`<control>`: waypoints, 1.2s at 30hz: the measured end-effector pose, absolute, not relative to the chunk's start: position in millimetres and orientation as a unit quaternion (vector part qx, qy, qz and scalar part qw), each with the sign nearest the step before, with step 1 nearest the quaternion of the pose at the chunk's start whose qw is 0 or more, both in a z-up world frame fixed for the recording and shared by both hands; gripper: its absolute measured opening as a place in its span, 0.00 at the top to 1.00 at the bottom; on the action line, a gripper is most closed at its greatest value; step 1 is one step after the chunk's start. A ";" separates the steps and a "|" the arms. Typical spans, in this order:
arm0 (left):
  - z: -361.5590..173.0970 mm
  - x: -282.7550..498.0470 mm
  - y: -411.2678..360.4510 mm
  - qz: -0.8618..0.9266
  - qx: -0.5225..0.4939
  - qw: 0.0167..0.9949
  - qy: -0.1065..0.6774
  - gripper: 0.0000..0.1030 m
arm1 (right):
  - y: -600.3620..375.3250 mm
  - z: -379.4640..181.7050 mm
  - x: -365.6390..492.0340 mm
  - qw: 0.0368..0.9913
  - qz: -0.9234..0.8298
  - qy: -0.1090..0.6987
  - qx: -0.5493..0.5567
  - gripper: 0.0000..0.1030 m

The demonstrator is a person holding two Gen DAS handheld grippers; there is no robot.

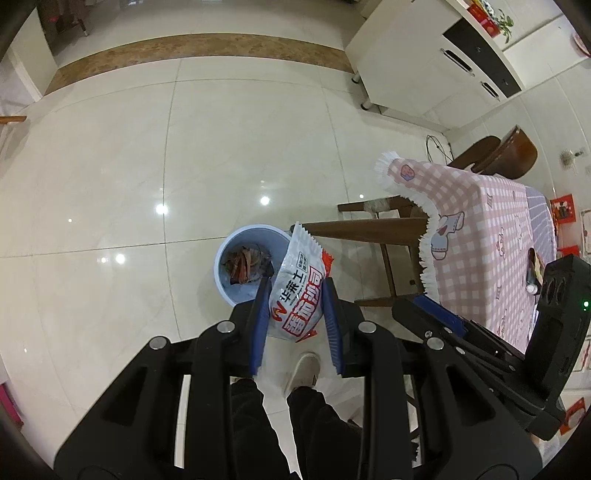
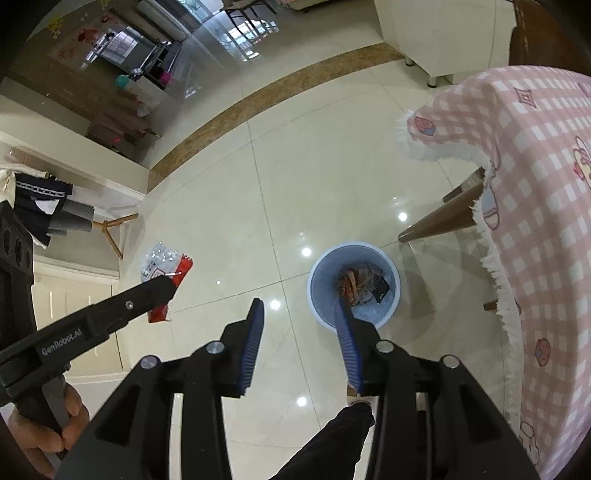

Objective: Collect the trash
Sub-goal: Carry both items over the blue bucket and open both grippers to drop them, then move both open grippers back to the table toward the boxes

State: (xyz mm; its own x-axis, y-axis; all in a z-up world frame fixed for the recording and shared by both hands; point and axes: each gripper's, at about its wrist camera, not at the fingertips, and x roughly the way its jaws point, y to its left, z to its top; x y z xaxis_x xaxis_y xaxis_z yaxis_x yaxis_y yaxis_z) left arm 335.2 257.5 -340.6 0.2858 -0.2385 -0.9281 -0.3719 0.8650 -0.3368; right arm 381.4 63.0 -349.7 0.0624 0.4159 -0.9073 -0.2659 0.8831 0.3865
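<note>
Left gripper [image 1: 295,291] jaws clamp snack wrapper [image 1: 299,288] between pads, above blue bin [image 1: 225,254]; right gripper [image 2: 301,314] jaws wide, empty.

This is a home, in its dining area. A table [image 2: 535,206] wears a pink checked tablecloth [image 1: 480,229] with cartoon prints and a white fringe, and wooden chairs [image 1: 506,151] stand round it. The floor [image 1: 147,147] is glossy cream tile with a brown marble band [image 1: 199,55]. A white sideboard [image 1: 424,55] on short legs stands by the wall, a potted plant [image 1: 504,22] on top. A small blue wastebasket [image 2: 354,284] with wrappers sits on the floor. Clothes hang on a wooden rack [image 2: 40,199], and red decorations [image 1: 563,208] mark the wall.
</note>
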 end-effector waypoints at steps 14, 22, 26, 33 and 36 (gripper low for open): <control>-343.7 355.4 238.6 0.030 -0.235 0.746 0.623 0.72 | 36.0 -337.1 380.8 0.733 0.208 0.642 0.082 0.58; -337.6 360.6 235.7 0.038 -0.240 0.743 0.624 0.34 | 23.0 -334.0 377.6 0.736 0.198 0.641 0.094 0.57; -337.1 359.0 233.1 0.043 -0.241 0.740 0.626 0.34 | 18.4 -331.3 376.0 0.737 0.193 0.640 0.099 0.57; -320.8 363.8 209.7 0.028 -0.216 0.753 0.621 0.34 | -1.2 -315.2 373.9 0.749 0.180 0.627 0.117 0.57; -306.2 373.2 182.7 0.003 -0.194 0.763 0.616 0.34 | -21.5 -303.6 373.7 0.759 0.169 0.614 0.134 0.57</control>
State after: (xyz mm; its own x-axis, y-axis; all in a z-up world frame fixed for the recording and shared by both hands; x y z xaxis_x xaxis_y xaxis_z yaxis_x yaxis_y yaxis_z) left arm 373.2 182.7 -306.2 0.2399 -0.2341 -0.9421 -0.2435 0.9250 -0.2918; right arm 373.7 -21.5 -303.6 0.1888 0.4208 -0.8873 -0.0914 0.9071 0.4108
